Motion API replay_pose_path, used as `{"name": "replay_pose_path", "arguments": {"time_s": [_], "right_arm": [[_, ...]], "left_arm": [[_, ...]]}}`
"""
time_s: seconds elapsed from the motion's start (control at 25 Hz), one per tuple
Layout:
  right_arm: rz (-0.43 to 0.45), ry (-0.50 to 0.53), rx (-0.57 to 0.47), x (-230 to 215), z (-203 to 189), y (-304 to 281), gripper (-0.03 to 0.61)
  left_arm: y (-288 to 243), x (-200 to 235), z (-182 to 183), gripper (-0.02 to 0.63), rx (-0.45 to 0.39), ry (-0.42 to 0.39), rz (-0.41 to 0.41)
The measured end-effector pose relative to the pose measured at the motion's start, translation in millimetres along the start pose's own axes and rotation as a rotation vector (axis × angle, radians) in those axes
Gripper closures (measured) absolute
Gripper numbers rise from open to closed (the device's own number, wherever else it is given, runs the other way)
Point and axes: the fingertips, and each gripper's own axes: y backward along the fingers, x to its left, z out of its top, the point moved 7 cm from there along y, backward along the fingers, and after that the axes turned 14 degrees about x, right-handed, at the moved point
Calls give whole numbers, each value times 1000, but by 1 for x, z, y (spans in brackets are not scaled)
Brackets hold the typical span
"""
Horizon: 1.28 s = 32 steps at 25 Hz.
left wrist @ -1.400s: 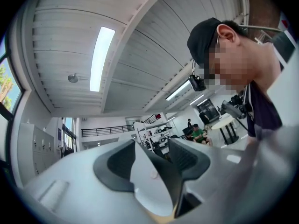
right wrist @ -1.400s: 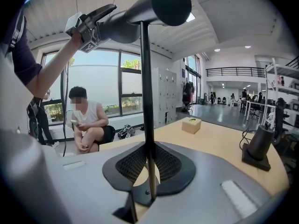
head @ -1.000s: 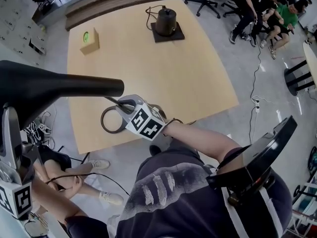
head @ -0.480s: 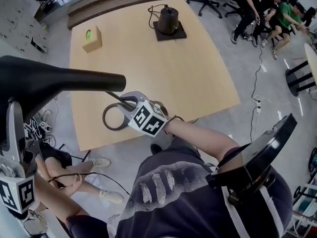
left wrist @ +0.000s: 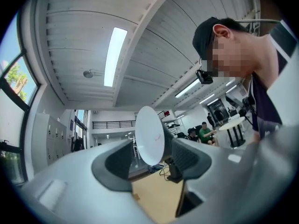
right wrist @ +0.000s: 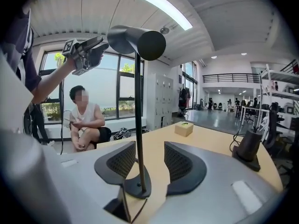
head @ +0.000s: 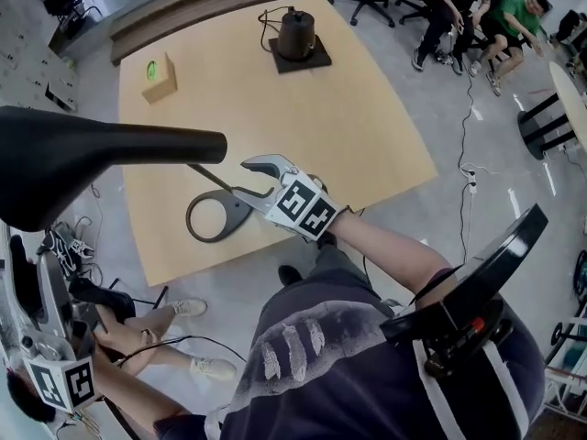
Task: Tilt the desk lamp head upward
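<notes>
desk lamp [head: 110,154] base on table [head: 367,126] near edge, head out left. right gripper [right wrist: 144,160] jaws just opened wide, thin pole [right wrist: 138,125] between, untouched. left gripper [left wrist: 152,164] jaws also just widened; lamp's white face [left wrist: 149,134] between, unclamped.

lamp head [head: 92,159] cropped (left), box [head: 159,77] label unreadable

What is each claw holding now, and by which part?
Nothing is held. The right claw has just been opening; the lamp pole stands free between its pads. The left claw, also just opening, has the lamp head beyond it.
</notes>
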Motion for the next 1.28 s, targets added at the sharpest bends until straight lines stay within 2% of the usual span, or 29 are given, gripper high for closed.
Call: {"name": "replay_pose_path", "arguments": {"time_s": [0.24,0.36,0.44,0.52,0.56,0.68,0.84,1.0,1.28], "right_arm": [[-9,-66,-4,-3,-4,20,407],[8,-70,-1,-4,-6,30,482],[17,-71,-17,-6,-6,37,514],[38,-75,-36,-7,-7,48,578],[56,-76,-44,-7,-9,55,580],[98,-70,-66,-8,-15,75,580],[104,-59,-89,-12,-31,100,580],[126,-67,-107,-18,-52,133,580],[175,-87,-124,-18,-99,187,580]], "left_arm": [[0,-23,-24,359,26,-37,-30],[-5,-32,-34,381,20,17,-47],[-5,-38,-39,440,10,63,-38],[-7,-46,-43,550,16,94,-15],[-9,-52,-45,610,27,105,-6],[-18,-77,-46,611,60,117,-4],[-32,-118,-41,611,87,118,-27],[-43,-174,-45,611,132,161,-76],[-58,-279,-46,611,213,174,-147]]}}
